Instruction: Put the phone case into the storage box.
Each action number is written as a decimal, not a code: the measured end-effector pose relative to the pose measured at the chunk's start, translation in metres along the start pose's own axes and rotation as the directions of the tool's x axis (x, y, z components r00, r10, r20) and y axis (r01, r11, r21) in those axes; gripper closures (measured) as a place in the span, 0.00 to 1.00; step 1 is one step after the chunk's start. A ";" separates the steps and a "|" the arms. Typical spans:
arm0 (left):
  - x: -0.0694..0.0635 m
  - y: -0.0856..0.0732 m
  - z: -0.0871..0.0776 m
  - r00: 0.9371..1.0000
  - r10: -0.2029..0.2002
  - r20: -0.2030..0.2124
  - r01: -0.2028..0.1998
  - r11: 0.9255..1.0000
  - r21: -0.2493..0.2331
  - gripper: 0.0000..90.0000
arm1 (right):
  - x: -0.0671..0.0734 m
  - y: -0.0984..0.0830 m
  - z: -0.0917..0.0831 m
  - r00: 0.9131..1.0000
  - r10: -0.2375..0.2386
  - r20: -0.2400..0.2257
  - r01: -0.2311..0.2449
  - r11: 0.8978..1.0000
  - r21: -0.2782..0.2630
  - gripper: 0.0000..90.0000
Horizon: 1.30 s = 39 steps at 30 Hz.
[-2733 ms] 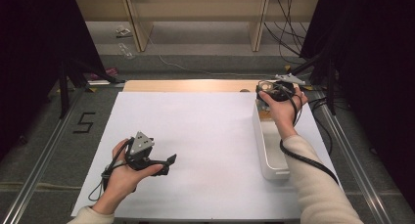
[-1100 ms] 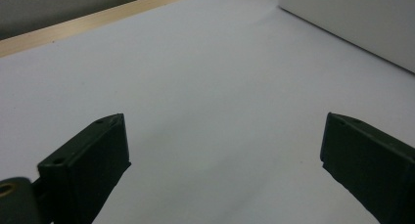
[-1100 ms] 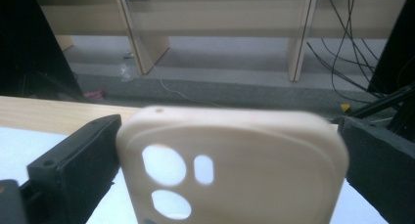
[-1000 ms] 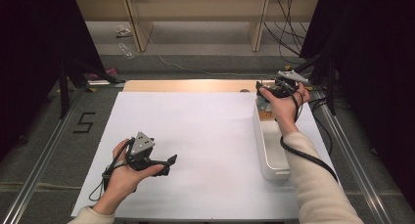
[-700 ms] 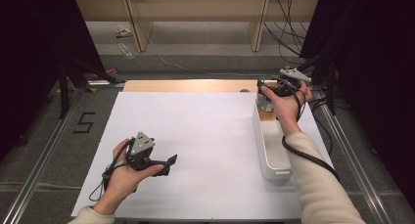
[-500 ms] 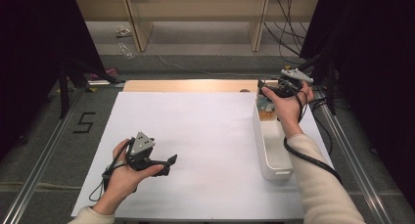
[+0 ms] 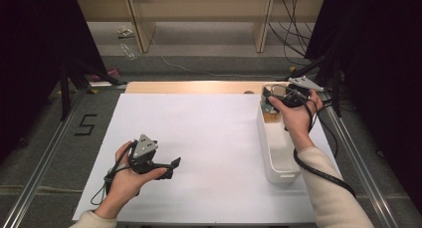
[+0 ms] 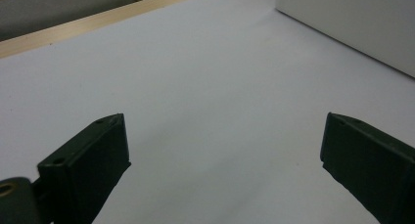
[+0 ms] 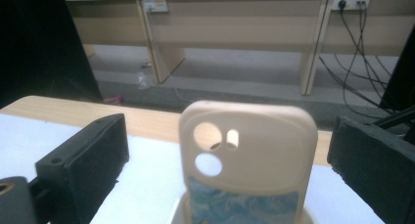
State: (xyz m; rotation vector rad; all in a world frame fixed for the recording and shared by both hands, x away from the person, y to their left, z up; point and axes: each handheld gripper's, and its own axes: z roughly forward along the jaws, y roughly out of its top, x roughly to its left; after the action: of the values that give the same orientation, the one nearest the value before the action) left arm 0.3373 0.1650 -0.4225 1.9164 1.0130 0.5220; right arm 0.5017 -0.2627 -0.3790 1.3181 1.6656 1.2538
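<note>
— Phone case, beige and soft-looking, with round camera cut-outs [image 9: 247, 158]: where does it sit, and why upright?

— It stands on end in the far end of the long white plastic bin [image 7: 276, 153], at about two o'clock on the white-covered counter [image 7: 214, 138]. In the right gripper view it rises between the two black jaws, cut-outs at the top and a blue printed patch lower down. Standing tall, I judge, it offers its side edges to a grasp from either side.

— And the right gripper [image 7: 278, 94]?

— Spread wide. Its jaws flank the case with clear gaps on both sides, touching nothing. The hand holds it level at the bin's far end, lined up with the case, which looks like preparation for closing on it.

— The left gripper [image 7: 169, 164]?

— Also spread, holding nothing. It rests low at about seven o'clock, well apart from the bin, jaws pointing toward three o'clock over bare white surface; the left gripper view catches the bin's wall at the upper right. It seems parked out of the way, leaving the work to the other hand.
</note>
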 end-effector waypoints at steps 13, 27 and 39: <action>0.000 0.000 -0.001 1.000 0.000 0.000 0.000 1.000 -0.004 0.04 | 0.003 -0.012 -0.024 0.999 -0.024 -0.038 0.025 1.000 0.016 0.05; -0.001 0.000 -0.001 1.000 0.002 0.006 -0.002 1.000 -0.005 0.04 | 0.008 -0.023 -0.050 0.989 -0.048 -0.142 0.051 0.999 0.017 0.07; -0.001 0.000 -0.001 1.000 0.003 0.009 -0.003 1.000 -0.003 0.04 | 0.014 -0.029 -0.071 0.969 -0.058 -0.241 0.064 0.998 0.016 0.09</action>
State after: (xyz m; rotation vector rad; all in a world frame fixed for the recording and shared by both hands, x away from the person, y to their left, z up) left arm 0.3359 0.1651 -0.4221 1.9166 1.0030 0.5163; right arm 0.4240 -0.2695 -0.3825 1.1557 1.8778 1.4060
